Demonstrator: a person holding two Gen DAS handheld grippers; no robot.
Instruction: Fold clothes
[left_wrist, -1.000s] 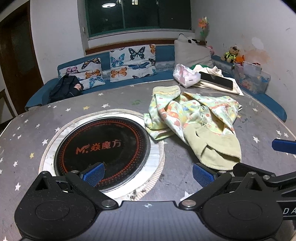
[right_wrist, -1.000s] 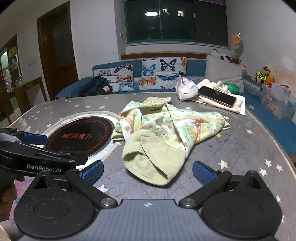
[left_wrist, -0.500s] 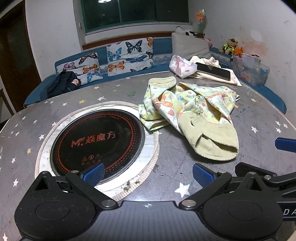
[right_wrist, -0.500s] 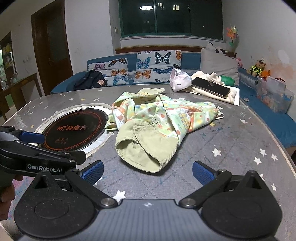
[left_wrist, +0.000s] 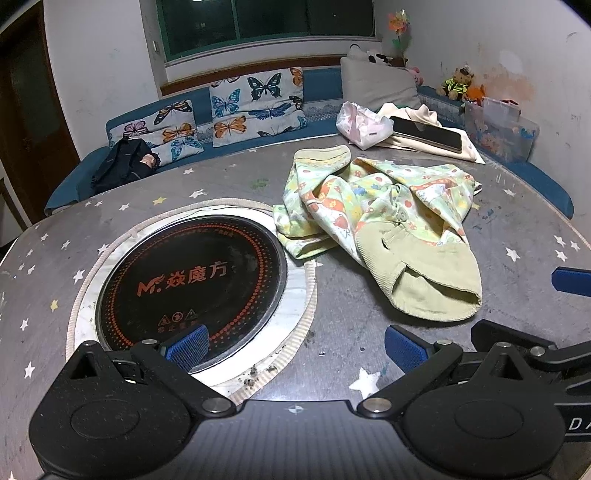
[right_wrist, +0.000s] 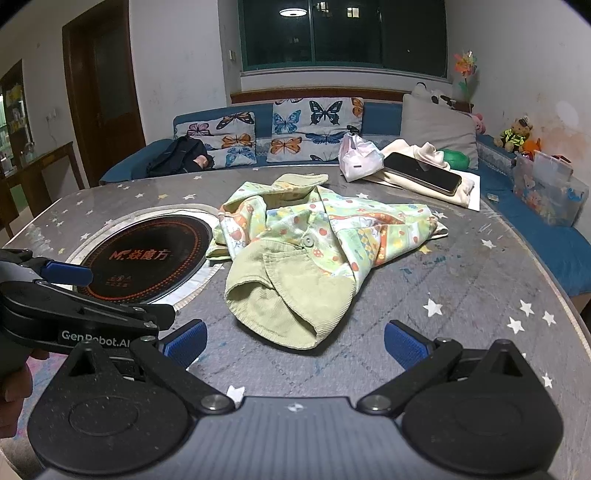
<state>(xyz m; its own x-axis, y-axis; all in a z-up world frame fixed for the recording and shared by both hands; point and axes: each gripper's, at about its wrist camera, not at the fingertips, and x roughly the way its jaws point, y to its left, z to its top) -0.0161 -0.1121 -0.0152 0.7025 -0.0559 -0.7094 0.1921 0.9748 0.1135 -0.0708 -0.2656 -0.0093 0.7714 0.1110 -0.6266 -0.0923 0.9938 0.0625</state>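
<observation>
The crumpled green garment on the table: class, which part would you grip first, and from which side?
Grip the plain corduroy hem of the garment, coming from the near side. It lies nearest the open right gripper, thick-edged and clear of the cooktop.

Crumpled garment (right_wrist: 314, 254) on table (right_wrist: 461, 295), just right of inset cooktop (right_wrist: 147, 258), one edge overlapping cooktop rim. Phone (right_wrist: 423, 177) on folded cloth (right_wrist: 424, 184) behind garment, plastic bag (right_wrist: 358, 158) left of phone. Sofa (right_wrist: 380, 118) behind table. Left gripper (left_wrist: 295, 349) before cooktop; right gripper (right_wrist: 295, 343) before garment.
</observation>
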